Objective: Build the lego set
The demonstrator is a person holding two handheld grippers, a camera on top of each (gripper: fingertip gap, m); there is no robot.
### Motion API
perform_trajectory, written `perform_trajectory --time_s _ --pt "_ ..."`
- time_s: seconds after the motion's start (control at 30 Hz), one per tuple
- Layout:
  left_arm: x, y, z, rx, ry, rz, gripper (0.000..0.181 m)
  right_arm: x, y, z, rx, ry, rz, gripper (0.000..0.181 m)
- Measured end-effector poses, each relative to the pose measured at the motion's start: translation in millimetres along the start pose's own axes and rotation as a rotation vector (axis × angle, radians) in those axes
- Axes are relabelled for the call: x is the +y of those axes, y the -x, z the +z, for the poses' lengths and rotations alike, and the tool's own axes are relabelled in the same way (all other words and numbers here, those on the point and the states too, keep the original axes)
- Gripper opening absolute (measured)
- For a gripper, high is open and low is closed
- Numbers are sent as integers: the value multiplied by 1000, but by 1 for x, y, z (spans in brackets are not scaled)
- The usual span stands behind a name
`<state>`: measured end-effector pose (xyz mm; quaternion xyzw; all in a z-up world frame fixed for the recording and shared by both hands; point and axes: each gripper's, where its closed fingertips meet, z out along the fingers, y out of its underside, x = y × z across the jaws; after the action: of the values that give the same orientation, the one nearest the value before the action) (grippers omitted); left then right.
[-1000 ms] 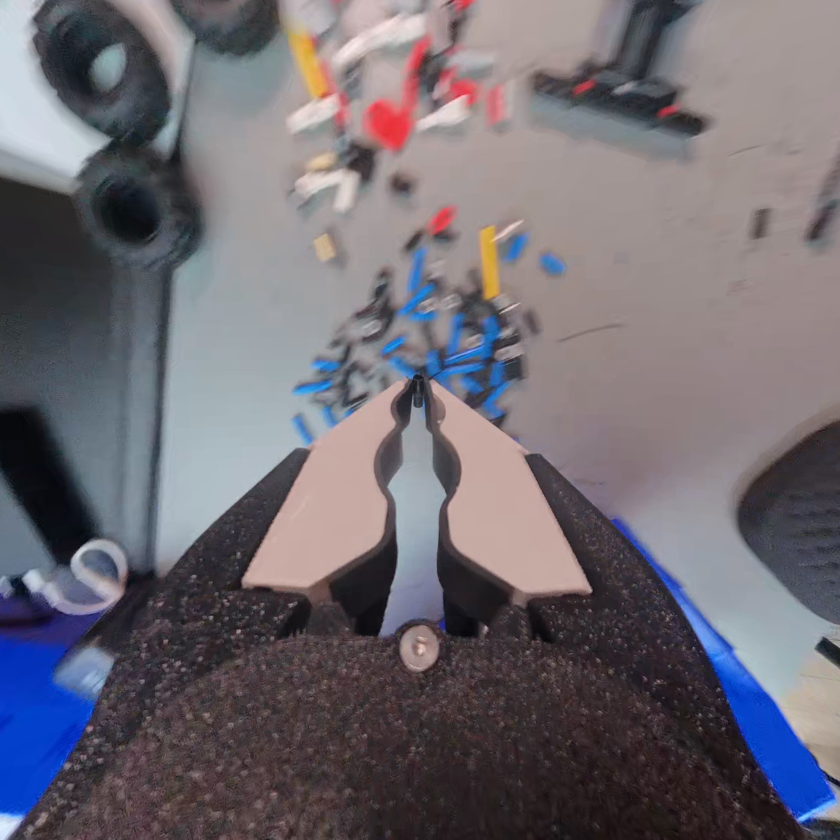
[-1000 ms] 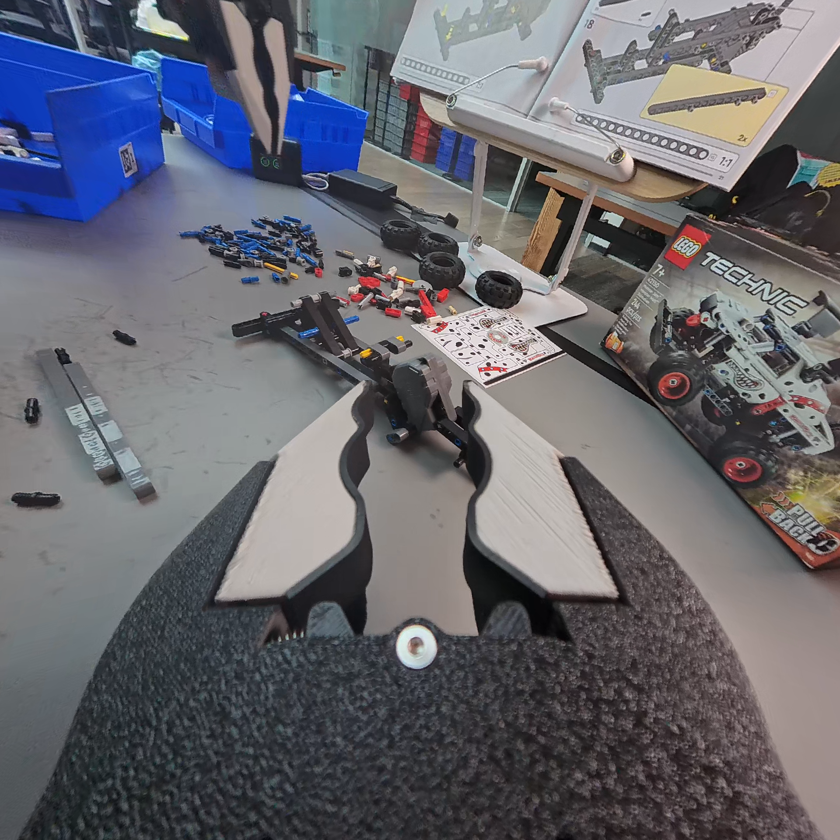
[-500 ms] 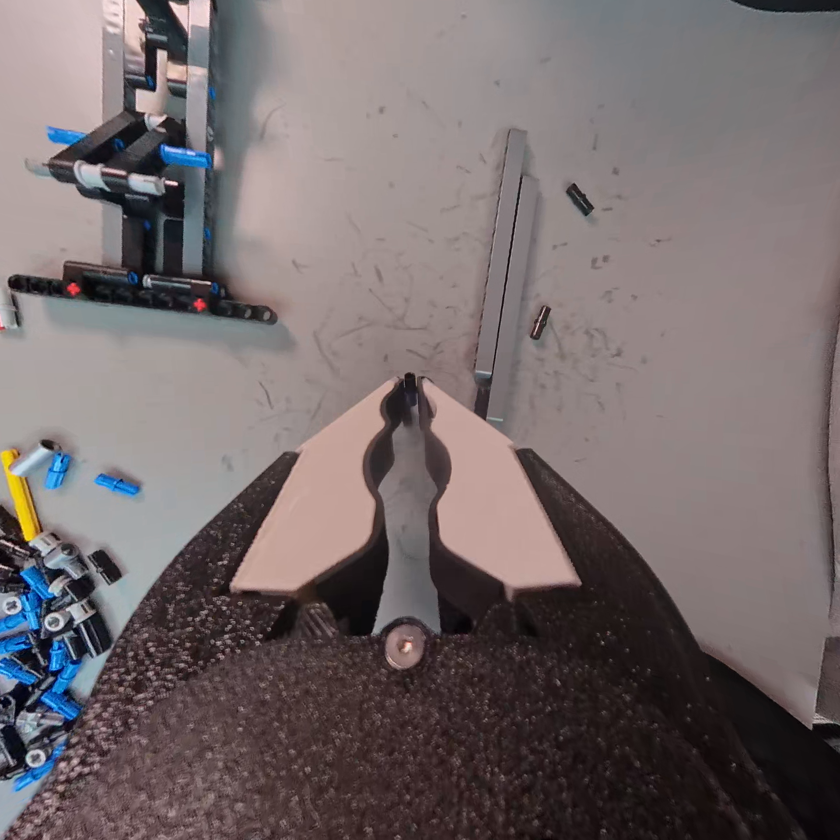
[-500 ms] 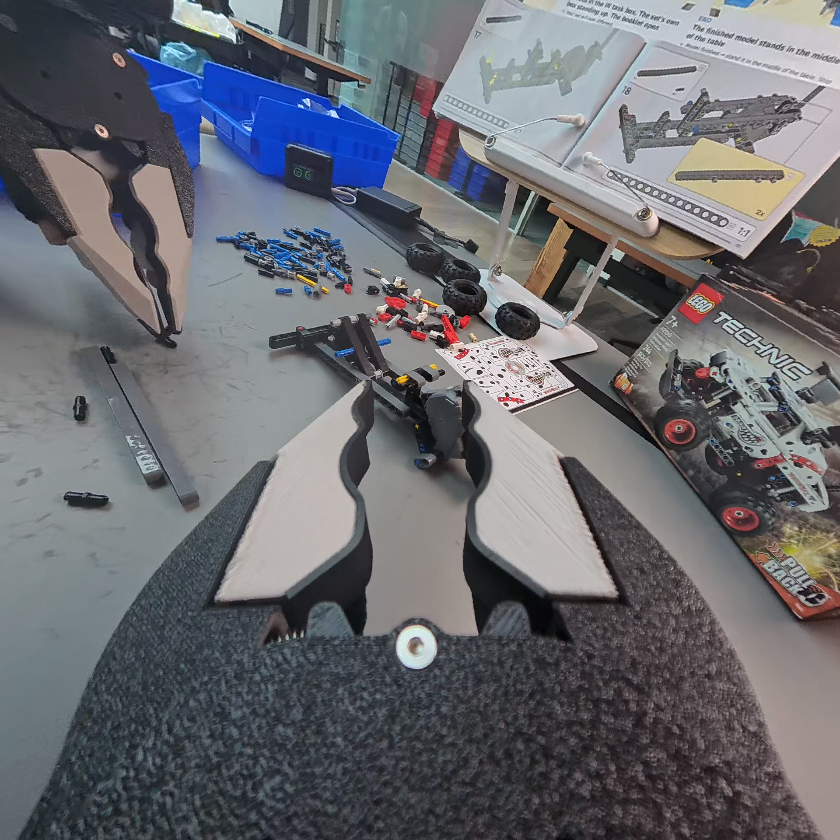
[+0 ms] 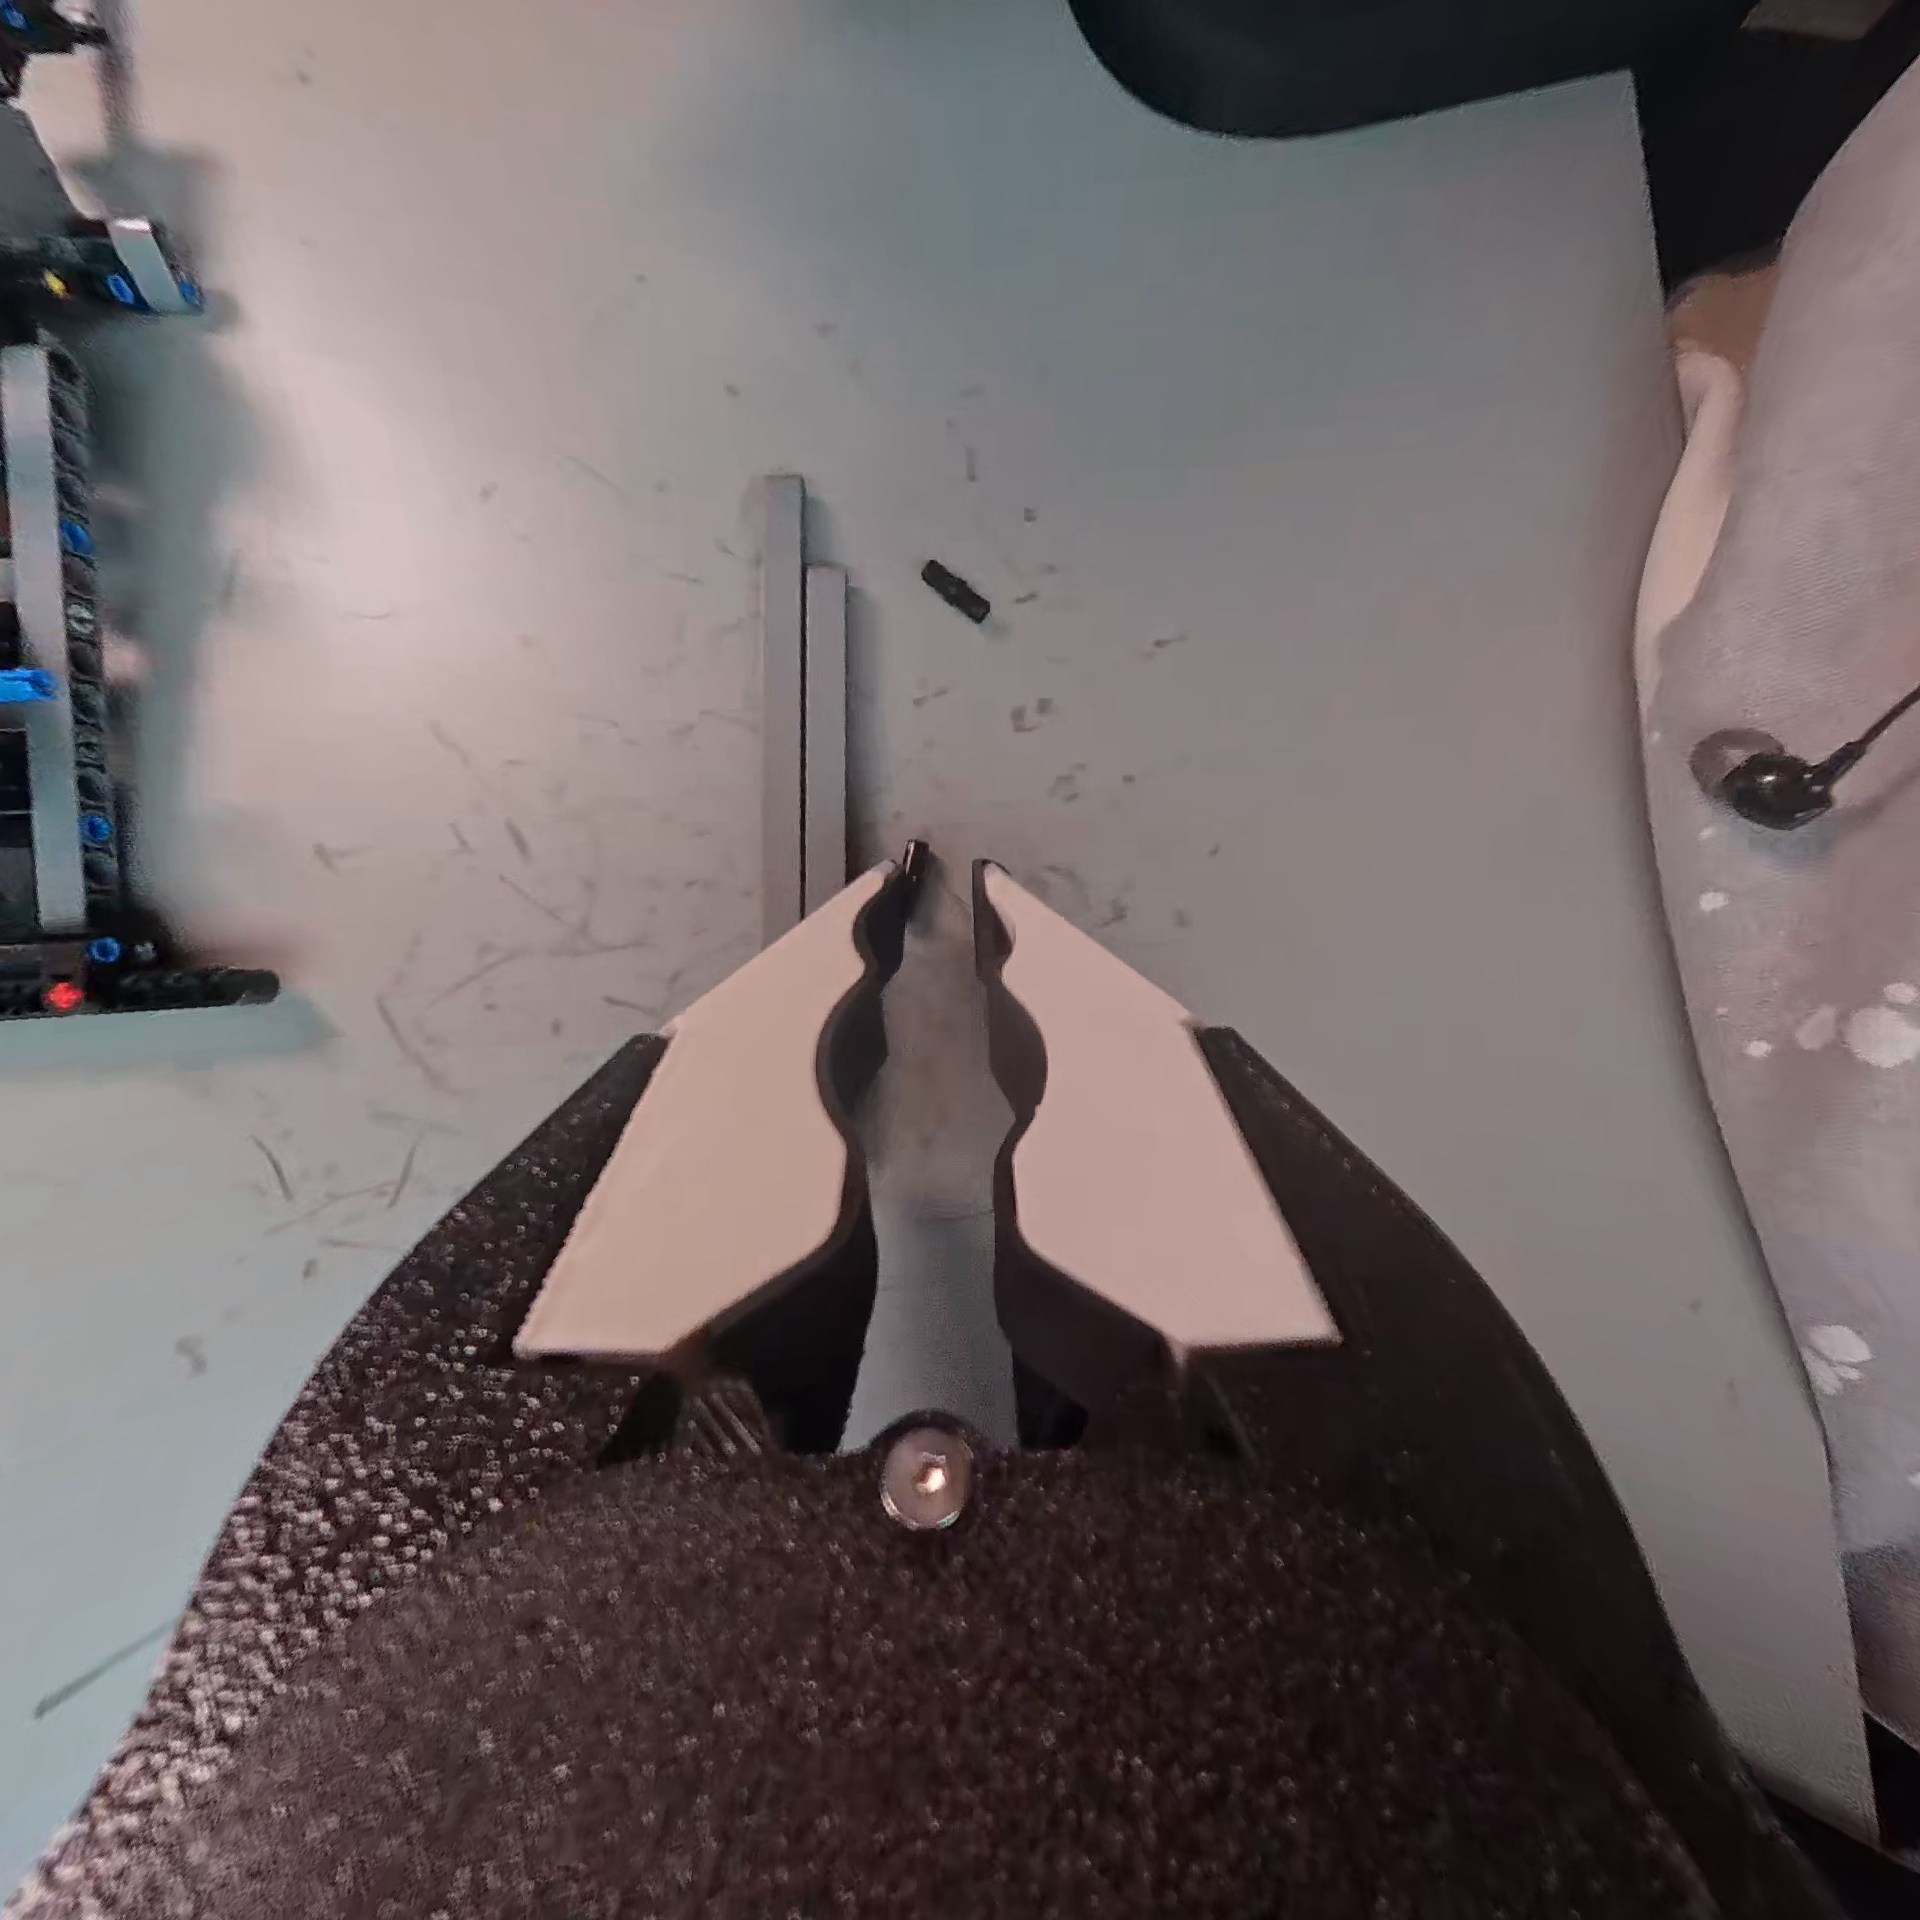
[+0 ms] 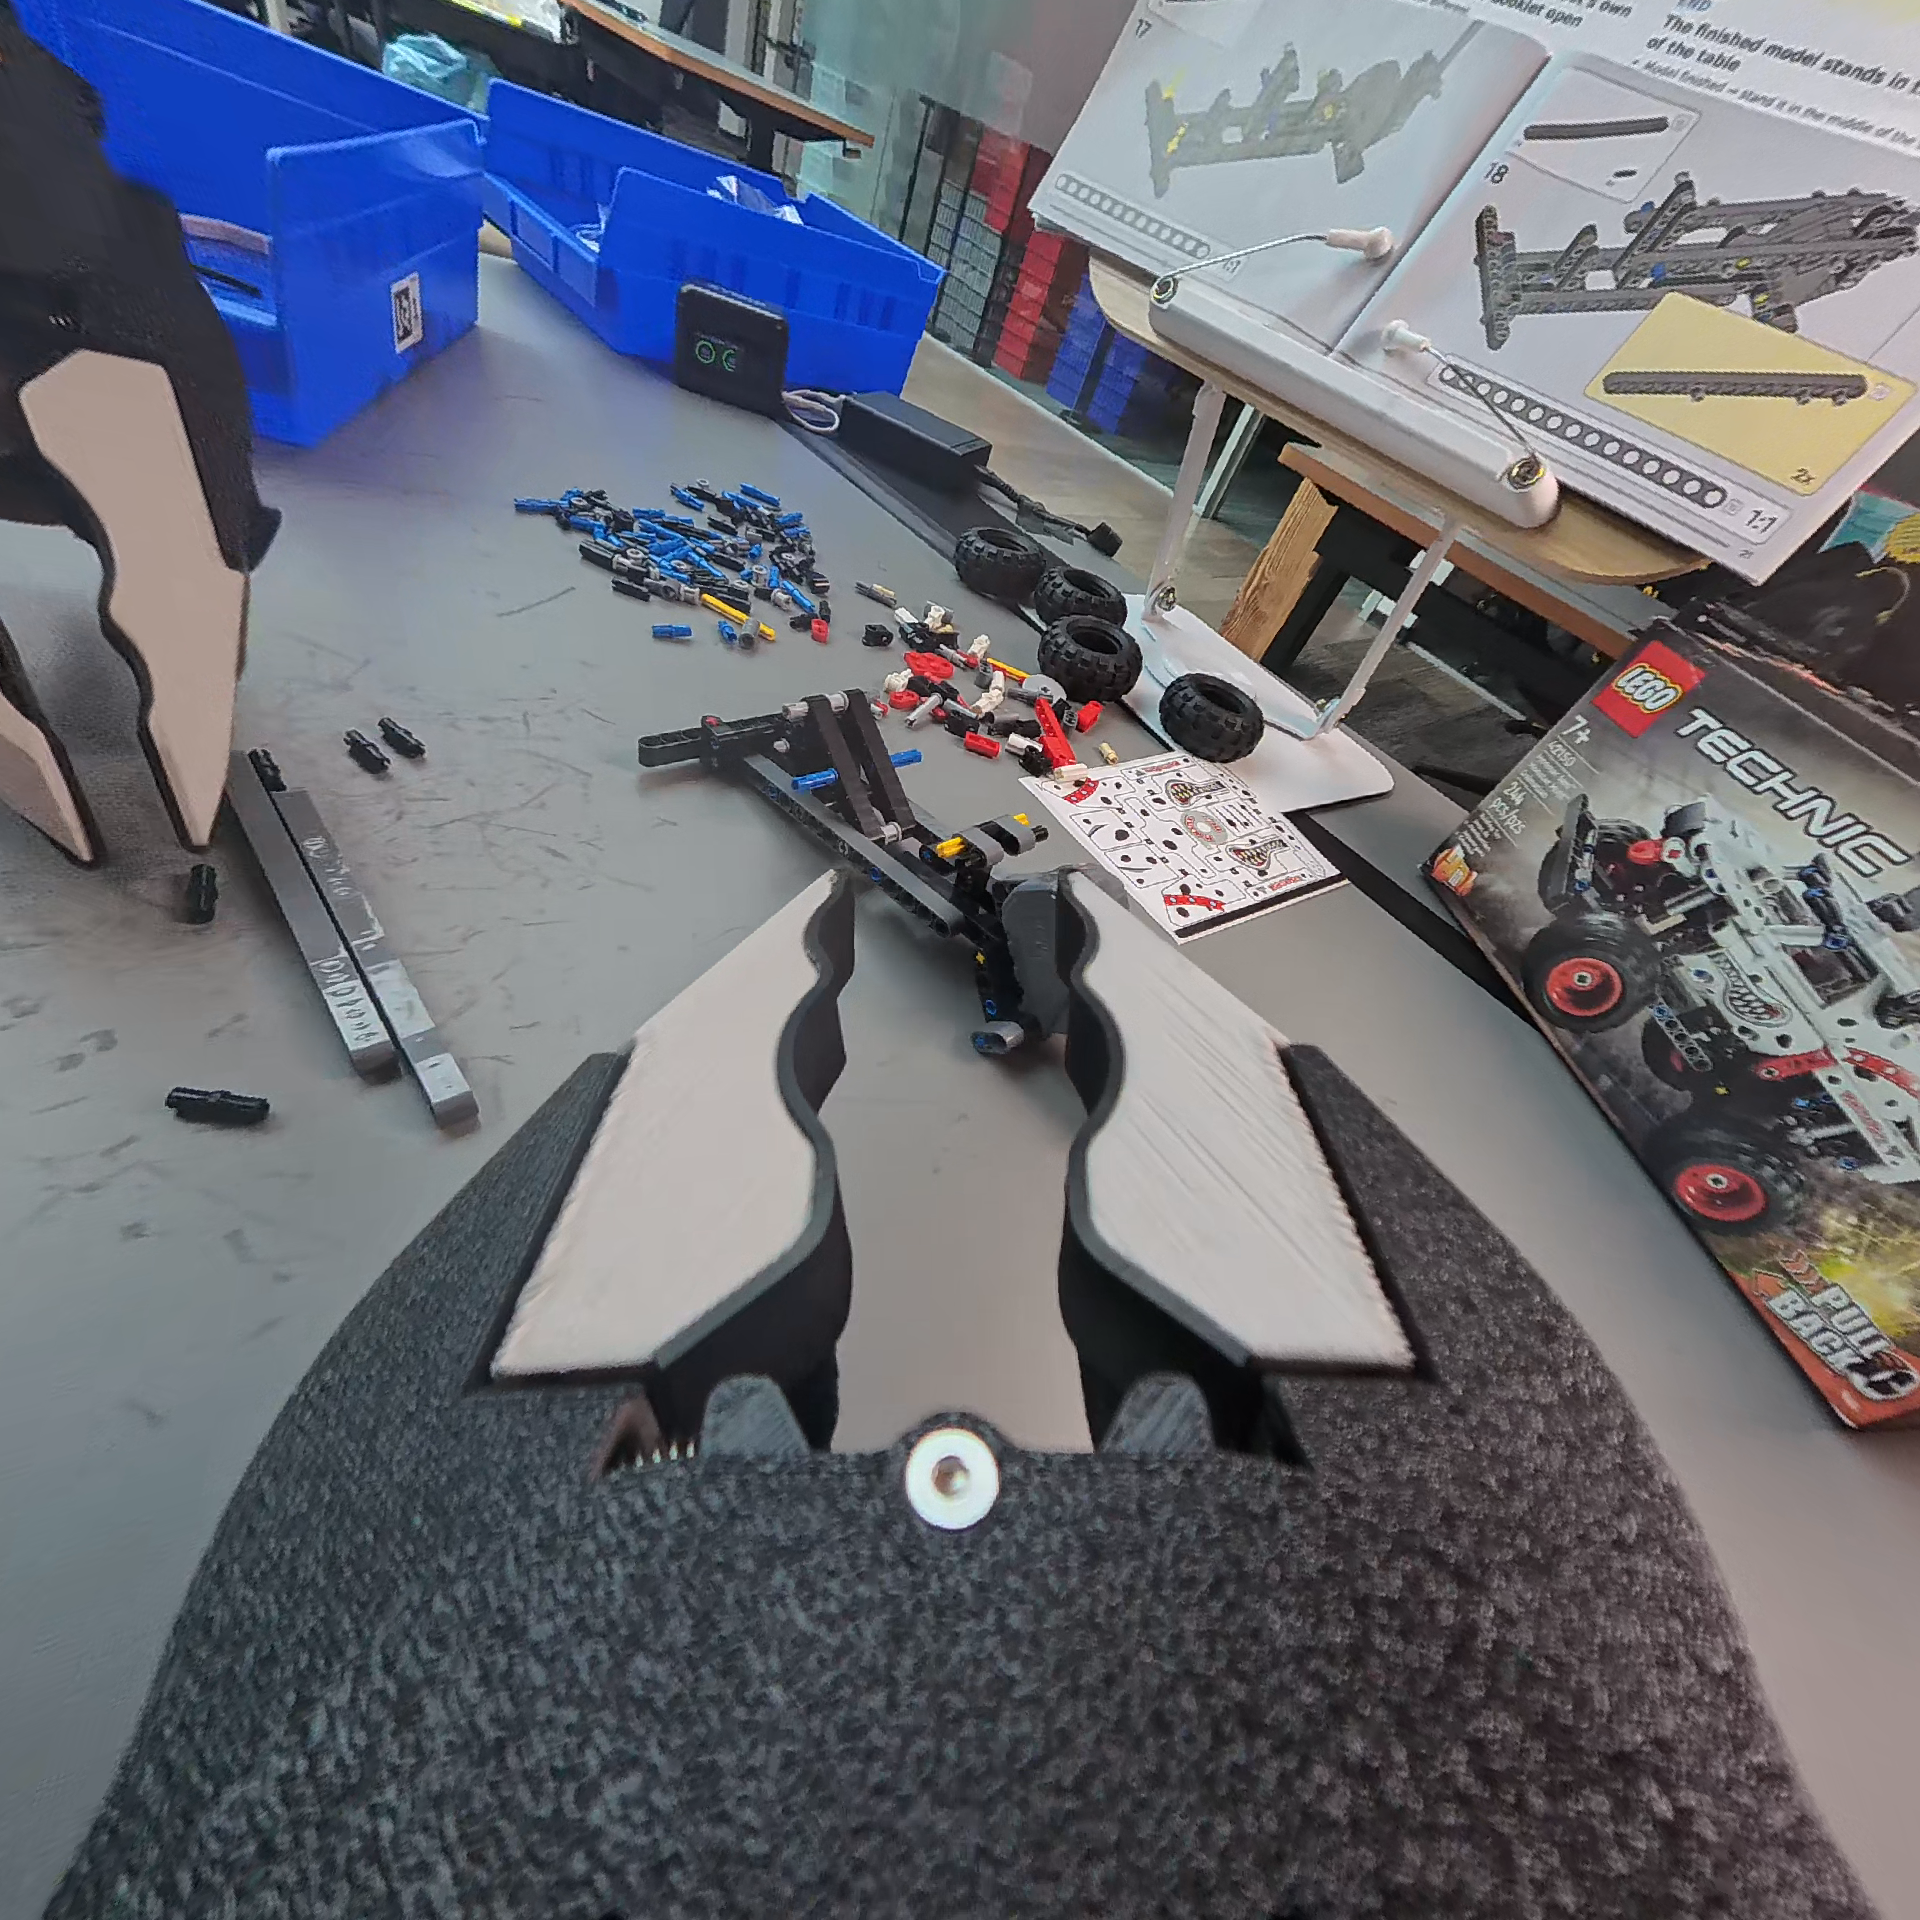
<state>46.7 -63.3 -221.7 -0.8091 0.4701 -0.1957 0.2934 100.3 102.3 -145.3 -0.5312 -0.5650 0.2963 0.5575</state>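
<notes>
My left gripper [image 5: 945, 864] is slightly open, low over the table beside two long grey beams [image 5: 805, 707]. A small black pin [image 5: 914, 860] sits at its left fingertip. In the right wrist view this pin [image 6: 201, 891] stands on the table just under the left gripper [image 6: 135, 842], next to the grey beams [image 6: 343, 935]. My right gripper [image 6: 951, 883] is open and empty, just above the table at the grey motor end of the black chassis [image 6: 831, 790]. More loose black pins [image 6: 366, 750] lie around the beams; one also shows in the left wrist view [image 5: 956, 590].
A pile of blue and black pins [image 6: 686, 551], red and white parts [image 6: 966, 686], several tyres [image 6: 1091, 655] and a sticker sheet [image 6: 1184, 842] lie behind the chassis. The set's box [image 6: 1714, 987], an instruction book on a stand [image 6: 1507, 260] and blue bins [image 6: 343, 239] ring the table. Across from one pair of fingers to the other is roughly 20 centimetres.
My left gripper carried the black pin from the parts pile over to the grey beams, came down and opened. The pin now rests on the table. The right gripper stayed open and shifted slightly.
</notes>
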Motion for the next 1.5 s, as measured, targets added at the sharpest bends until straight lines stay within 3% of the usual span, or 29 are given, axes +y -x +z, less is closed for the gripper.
perform_trajectory --time_s 0.27,0.4,0.53,0.7,0.83,0.93,1.13,1.23,1.4,1.5 --pt "5 3 11 -21 31 27 5 1 -1 -1 2 4 -1 38" --pt "-11 30 -11 -100 -56 -38 5 2 -1 0 -2 8 0 38" --pt "15 67 -15 -162 46 -108 5 5 0 1 -11 19 0 38" --pt "22 67 -10 -128 70 -123 13 5 -1 0 -8 20 2 38" --pt "-17 43 -9 -49 -57 -92 20 8 -1 1 -18 28 4 38" --pt "-38 6 16 44 -72 -46 17 10 0 2 -25 35 4 38" --pt "-45 -8 53 1 -7 -76 13 8 -2 -1 -17 28 -2 38" --pt "-41 -3 57 -54 31 -37 1 6 -3 -2 -16 24 -3 38" --pt "-42 -7 56 -23 22 -18 1 5 -2 -2 -21 22 -9 38" --pt "-57 -15 52 12 -45 0 6 6 -1 -2 -25 24 -10 38"
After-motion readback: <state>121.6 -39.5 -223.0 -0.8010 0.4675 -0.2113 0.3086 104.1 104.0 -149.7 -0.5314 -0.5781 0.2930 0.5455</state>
